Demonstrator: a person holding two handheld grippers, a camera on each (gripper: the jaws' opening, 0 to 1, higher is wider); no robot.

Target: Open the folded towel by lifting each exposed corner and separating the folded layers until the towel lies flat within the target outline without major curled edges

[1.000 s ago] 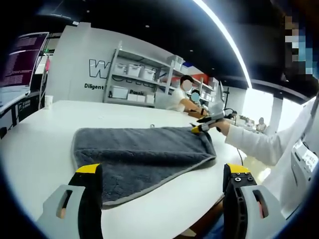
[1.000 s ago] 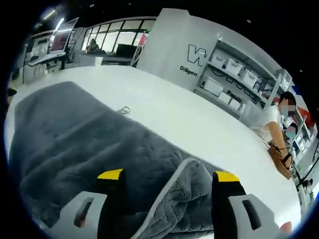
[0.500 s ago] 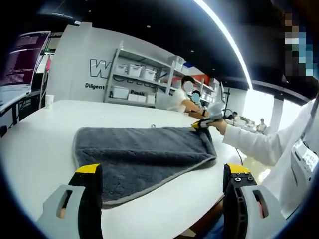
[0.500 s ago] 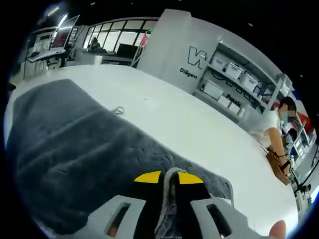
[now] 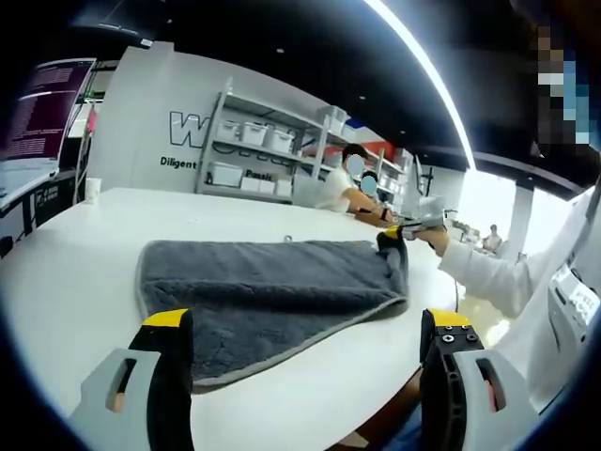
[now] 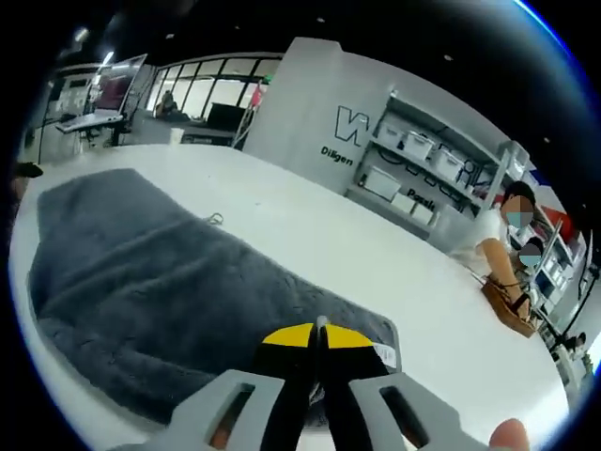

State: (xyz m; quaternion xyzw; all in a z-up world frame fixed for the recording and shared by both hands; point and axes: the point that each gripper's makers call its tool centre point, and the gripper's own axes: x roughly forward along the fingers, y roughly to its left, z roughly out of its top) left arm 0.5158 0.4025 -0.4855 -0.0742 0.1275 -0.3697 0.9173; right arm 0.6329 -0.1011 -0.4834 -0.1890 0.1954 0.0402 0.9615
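Observation:
A dark grey folded towel (image 5: 268, 282) with a pale hem lies on the white table (image 5: 75, 282). My left gripper (image 5: 305, 324) stands open near the towel's near edge, holding nothing. Beyond it my right gripper (image 5: 394, 233) pinches the towel's far right corner and holds it a little above the table. In the right gripper view the towel (image 6: 141, 282) spreads out ahead, and my right gripper (image 6: 319, 331) is shut on its corner hem, the yellow tips pressed together with the pale edge between them.
A small metal ring (image 6: 215, 219) lies on the table beside the towel's far edge. Shelves with white bins (image 5: 254, 150) stand along the back wall. A seated person (image 5: 343, 183) works at the far side. A sleeved arm (image 5: 488, 272) reaches in from the right.
My right gripper shut on the towel's corner hem and has lifted it slightly. The left gripper has stayed still and open.

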